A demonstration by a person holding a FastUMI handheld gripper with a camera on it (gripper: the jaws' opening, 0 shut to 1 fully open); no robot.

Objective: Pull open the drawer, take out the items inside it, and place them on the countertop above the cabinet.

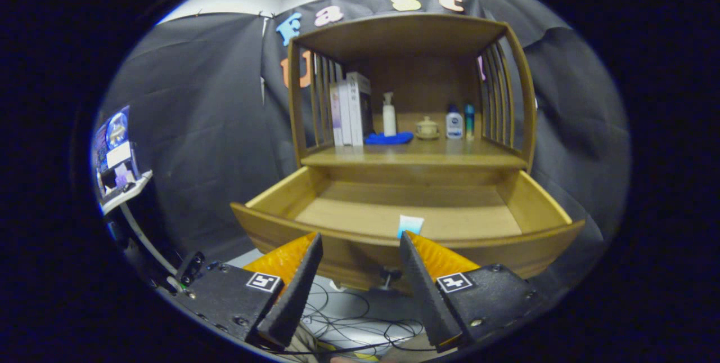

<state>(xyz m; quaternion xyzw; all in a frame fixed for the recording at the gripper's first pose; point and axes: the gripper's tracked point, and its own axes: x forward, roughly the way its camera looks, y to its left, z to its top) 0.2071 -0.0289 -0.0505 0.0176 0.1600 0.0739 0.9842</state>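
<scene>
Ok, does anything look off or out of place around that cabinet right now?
Nothing looks spilled or broken. The drawer is pulled fully open, with a small pale blue item lying near its front wall. On the countertop, a blue cloth lies crumpled. The gripper is open, holding nothing.

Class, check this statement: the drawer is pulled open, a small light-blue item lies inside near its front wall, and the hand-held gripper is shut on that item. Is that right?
Not quite. In the gripper view the drawer is open and the light-blue item lies near its front wall, but the hand-held gripper is open, its fingers short of the item.
</scene>
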